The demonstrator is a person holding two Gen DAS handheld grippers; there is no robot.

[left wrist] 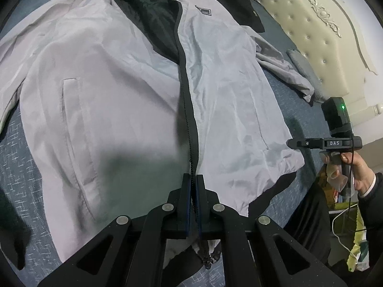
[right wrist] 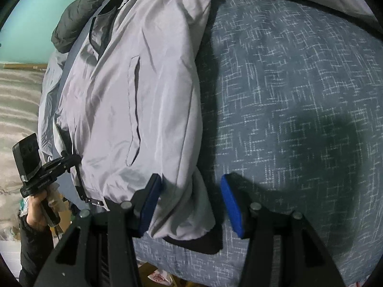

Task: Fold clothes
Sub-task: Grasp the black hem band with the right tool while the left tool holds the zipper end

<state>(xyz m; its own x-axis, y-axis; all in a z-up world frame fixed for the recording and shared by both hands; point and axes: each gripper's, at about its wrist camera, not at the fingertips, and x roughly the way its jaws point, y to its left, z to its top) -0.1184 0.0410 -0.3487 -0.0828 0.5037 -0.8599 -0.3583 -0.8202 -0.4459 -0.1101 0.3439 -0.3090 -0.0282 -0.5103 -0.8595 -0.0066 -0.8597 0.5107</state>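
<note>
One jacket (left wrist: 119, 76) lying on bed (right wrist: 287, 83): left gripper (left wrist: 193, 179) clamping zipper (left wrist: 184, 91); right gripper (right wrist: 191, 186), apart, straddling hem corner; next, closing.

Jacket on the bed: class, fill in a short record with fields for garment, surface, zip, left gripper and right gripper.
garment: pale grey jacket, front up, spread flat
surface: blue patterned bedspread
zip: black zip, open near the collar
left gripper: left gripper shut on the zip at the hem
right gripper: right gripper open, hem corner of the jacket between its pads
</note>
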